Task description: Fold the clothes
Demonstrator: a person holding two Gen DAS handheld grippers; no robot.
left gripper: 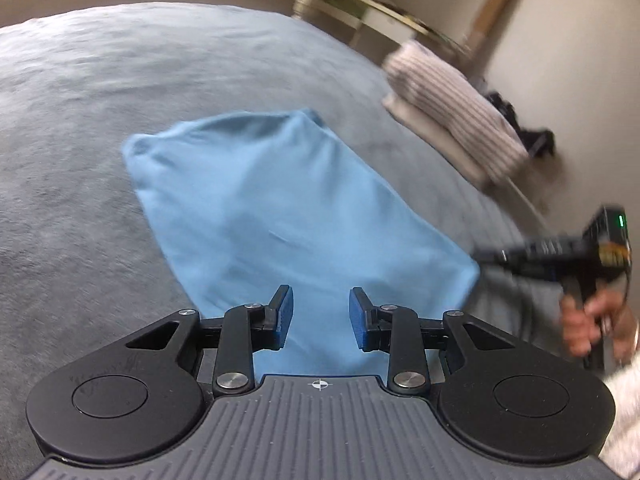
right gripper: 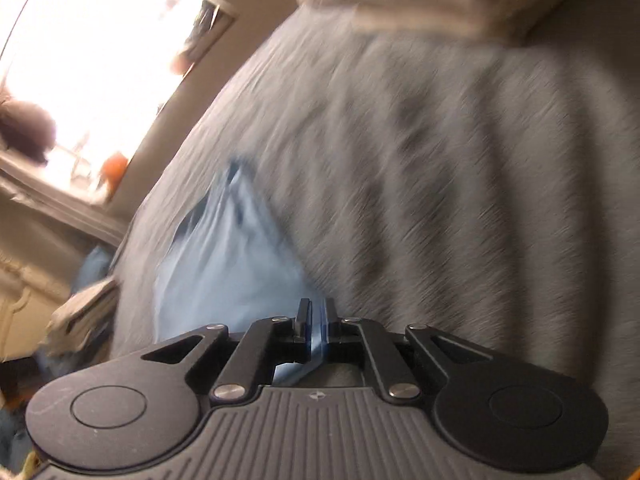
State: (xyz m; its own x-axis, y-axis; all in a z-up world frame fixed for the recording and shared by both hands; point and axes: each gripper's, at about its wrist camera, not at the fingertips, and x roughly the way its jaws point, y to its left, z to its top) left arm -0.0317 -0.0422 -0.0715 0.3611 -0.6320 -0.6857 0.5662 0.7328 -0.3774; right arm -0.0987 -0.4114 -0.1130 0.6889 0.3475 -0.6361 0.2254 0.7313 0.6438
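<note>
1. The left tongs (left gripper: 321, 316) are spread apart, gripping nothing, above the near end of the light blue garment (left gripper: 280, 208).
2. The right tongs (right gripper: 316, 330) are clenched on an edge of that garment (right gripper: 236, 264).
3. The garment lies on the grey bed (left gripper: 80, 120).
4. Farther off, folded striped clothes (left gripper: 452, 116) sit at the bed's edge.

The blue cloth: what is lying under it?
The blue cloth lies on the grey blanket, which shows all around it. Whatever lies directly under the cloth is covered. The right gripper pinches its edge.
</note>
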